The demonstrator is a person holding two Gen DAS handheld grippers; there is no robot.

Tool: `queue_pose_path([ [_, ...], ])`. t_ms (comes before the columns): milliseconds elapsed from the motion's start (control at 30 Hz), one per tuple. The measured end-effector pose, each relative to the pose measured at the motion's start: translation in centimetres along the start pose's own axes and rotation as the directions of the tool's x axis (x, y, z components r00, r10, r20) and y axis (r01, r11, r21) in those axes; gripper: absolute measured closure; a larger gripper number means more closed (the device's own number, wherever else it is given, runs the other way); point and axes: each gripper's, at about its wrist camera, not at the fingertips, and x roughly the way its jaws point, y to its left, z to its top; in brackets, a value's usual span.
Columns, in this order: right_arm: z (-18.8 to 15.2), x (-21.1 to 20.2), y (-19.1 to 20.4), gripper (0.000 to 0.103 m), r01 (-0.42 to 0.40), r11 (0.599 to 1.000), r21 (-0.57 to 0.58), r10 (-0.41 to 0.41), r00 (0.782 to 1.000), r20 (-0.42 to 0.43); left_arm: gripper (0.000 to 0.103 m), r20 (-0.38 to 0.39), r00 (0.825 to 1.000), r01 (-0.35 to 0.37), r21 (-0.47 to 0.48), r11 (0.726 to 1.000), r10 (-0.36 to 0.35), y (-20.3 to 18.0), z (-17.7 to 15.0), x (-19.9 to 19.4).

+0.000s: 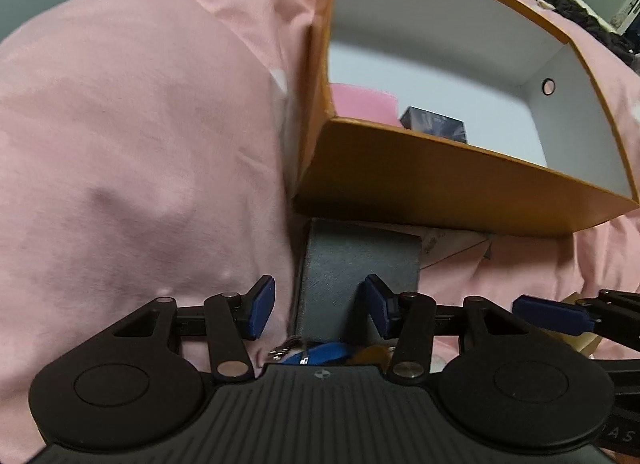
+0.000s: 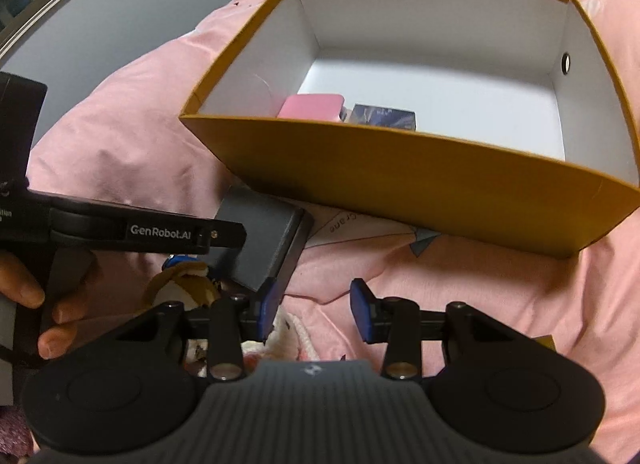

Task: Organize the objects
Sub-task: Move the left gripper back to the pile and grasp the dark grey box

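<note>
My left gripper [image 1: 320, 304] is open above the pink bedding, with a flat grey box [image 1: 360, 264] lying just past its fingers; the pads do not press on it. A blue trinket [image 1: 324, 354] with a metal ring shows under the jaws. My right gripper [image 2: 316, 310] is open over bare pink sheet, and its left finger is next to the grey box [image 2: 260, 240]. A brown plush toy [image 2: 184, 284] and a white knitted item [image 2: 288, 328] lie by that finger. The orange box [image 2: 400, 184] holds a pink item [image 2: 312, 106] and a small dark box [image 2: 384, 116].
The orange box [image 1: 440, 188] has tall white inner walls and stands on pink bedding [image 1: 140, 144] that bulges at the left. A hand [image 2: 24, 288] holds the left gripper's black body [image 2: 160, 232] across the right wrist view. Printed paper [image 2: 360, 224] lies under the orange box's front edge.
</note>
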Motion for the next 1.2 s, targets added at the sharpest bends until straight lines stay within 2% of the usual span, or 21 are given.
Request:
queue_pose_path([
  [100, -0.1, 0.5, -0.1, 0.061, 0.003, 1.0, 0.006, -0.003, 1.0, -0.021, 0.036, -0.017, 0.999, 0.047, -0.058, 0.997, -0.048, 1.0, 0.2, 0.9],
  [267, -0.1, 1.0, -0.4, 0.061, 0.012, 1.0, 0.015, -0.011, 0.999, -0.039, 0.033, -0.064, 0.989, 0.128, -0.115, 0.985, -0.136, 1.8, 0.7, 2.6],
  [367, 0.0, 1.1, -0.8, 0.061, 0.023, 0.999, 0.031, -0.021, 0.999, -0.042, 0.028, -0.083, 0.985, 0.14, -0.127, 0.982, -0.151, 1.8, 0.9, 3.4],
  [533, -0.1, 1.1, -1.1, 0.061, 0.034, 0.999, 0.042, -0.032, 0.999, -0.043, 0.028, -0.096, 0.984, 0.137, -0.121, 0.983, -0.149, 1.7, 1.0, 3.5],
  [633, -0.2, 1.0, -1.0, 0.062, 0.039, 0.998, 0.04, -0.037, 0.999, -0.037, 0.038, -0.088, 0.988, 0.116, -0.096, 0.989, -0.124, 1.1, 0.7, 2.7],
  [700, -0.2, 1.0, -1.1, 0.067, 0.036, 0.998, 0.042, -0.035, 0.999, -0.033, 0.05, -0.07, 0.992, 0.096, -0.071, 0.993, -0.101, 0.6, 0.5, 1.5],
  [800, -0.3, 1.2, -1.2, 0.069, 0.005, 0.998, 0.06, -0.003, 1.0, -0.027, 0.061, -0.044, 0.996, 0.083, -0.02, 0.996, -0.083, -0.3, 0.7, 0.0],
  [933, -0.1, 2.4, -1.2, 0.074, -0.027, 0.997, 0.069, 0.03, 0.999, -0.03, 0.067, -0.026, 0.992, 0.121, 0.034, 0.992, -0.12, -1.5, 0.4, -1.8],
  [1033, -0.2, 3.8, -1.5, 0.083, -0.036, 0.996, 0.086, 0.04, 0.998, -0.047, 0.068, -0.016, 0.99, 0.14, 0.048, 0.989, -0.14, -2.2, 0.4, -2.3],
  [1200, -0.2, 4.8, -2.9, 0.084, -0.049, 0.986, 0.16, 0.058, 0.997, -0.053, 0.068, -0.007, 0.991, 0.136, 0.061, 0.989, -0.136, -2.9, 0.5, -2.0],
])
